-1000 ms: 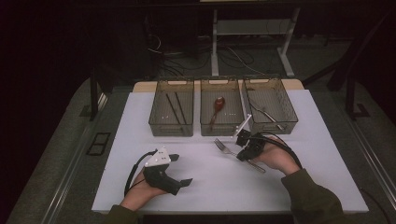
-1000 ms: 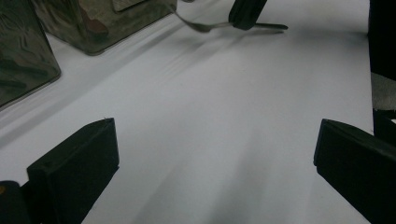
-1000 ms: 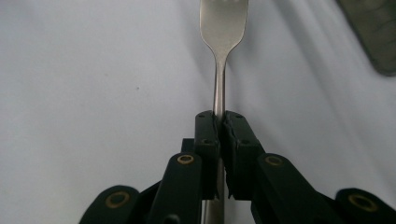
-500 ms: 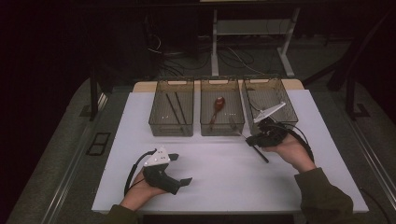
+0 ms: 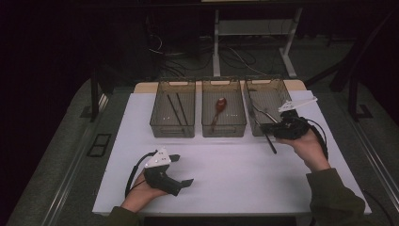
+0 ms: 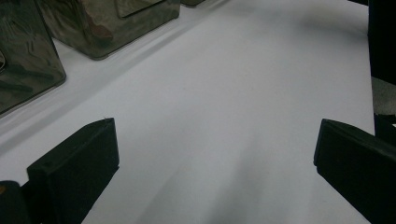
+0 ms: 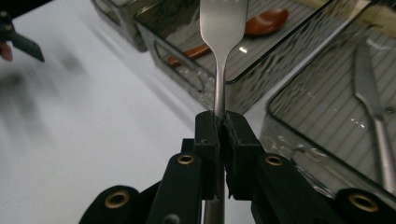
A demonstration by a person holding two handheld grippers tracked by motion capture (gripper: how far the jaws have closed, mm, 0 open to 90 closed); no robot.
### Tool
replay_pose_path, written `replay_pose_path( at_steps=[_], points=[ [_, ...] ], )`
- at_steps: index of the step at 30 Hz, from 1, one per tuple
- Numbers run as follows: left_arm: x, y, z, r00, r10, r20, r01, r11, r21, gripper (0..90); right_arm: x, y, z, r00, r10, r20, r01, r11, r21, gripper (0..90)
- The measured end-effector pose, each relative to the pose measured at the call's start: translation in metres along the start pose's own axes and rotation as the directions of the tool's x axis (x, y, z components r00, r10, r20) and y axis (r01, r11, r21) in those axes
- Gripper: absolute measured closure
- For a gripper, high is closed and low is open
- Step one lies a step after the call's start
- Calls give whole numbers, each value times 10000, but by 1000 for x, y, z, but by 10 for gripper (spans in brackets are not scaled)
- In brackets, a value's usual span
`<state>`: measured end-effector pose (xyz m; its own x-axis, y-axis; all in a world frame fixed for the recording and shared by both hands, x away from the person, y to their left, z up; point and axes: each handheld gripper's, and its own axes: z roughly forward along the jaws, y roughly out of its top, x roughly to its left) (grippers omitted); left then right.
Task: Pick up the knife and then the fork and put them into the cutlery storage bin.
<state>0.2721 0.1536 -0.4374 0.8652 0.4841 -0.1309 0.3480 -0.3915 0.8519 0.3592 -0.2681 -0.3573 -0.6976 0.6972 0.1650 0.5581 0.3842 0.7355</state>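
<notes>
Two black fingers (image 7: 205,135) pinching slim steel fork (image 7: 221,28), ribbed translucent bins (image 5: 223,114)

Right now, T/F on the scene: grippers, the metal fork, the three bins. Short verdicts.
1. The right gripper is shut on the silver metal fork. True.
2. The left gripper clamps a spoon. False: its jaws stand open over bare white table.
3. The reddish-brown wooden spoon lies in the middle clear plastic bin. True.
4. The left bin holds the fork. False: it holds dark chopsticks.
</notes>
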Motion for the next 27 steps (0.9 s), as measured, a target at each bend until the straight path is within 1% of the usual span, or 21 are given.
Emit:
replay_pose_path(
  at_steps=[5, 9, 12, 16, 18, 20, 22, 27],
  points=[
    [0, 0, -1, 10000, -47, -11, 47, 10000, -55, 0, -8, -2, -10, 9991, 234, 342, -208, 9970, -747, 833],
    [0, 0, -1, 10000, -48, -11, 48, 10000, -73, 0, -15, -4, -19, 9975, 502, 503, -430, 9899, -1349, 833],
    [1, 0, -1, 10000, -29, -18, 29, 10000, -96, 0, -20, -6, -25, 9957, 641, 670, -522, 9849, -1652, 833],
    [1, 0, -1, 10000, -25, -22, 25, 9999, -121, 0, -28, -8, -31, 9922, 821, 935, -636, 9805, -1861, 833],
    [0, 1, -1, 10000, -45, -23, 44, 9999, -155, 0, -31, -9, -33, 9909, 905, 994, -701, 9788, -1924, 833],
    [0, 1, -1, 10000, -36, -5, 36, 9999, -154, 0, -34, -9, -34, 9893, 912, 1141, -674, 9781, -1970, 833],
    [0, 1, 0, 10000, -27, 21, 28, 9999, -137, 0, -37, -9, -36, 9880, 984, 1194, -731, 9770, -2002, 833],
    [1, 0, 0, 10000, -6, 25, 6, 9999, -159, 0, -45, -2, -38, 9839, 932, 1524, -621, 9784, -1973, 833]
  ],
)
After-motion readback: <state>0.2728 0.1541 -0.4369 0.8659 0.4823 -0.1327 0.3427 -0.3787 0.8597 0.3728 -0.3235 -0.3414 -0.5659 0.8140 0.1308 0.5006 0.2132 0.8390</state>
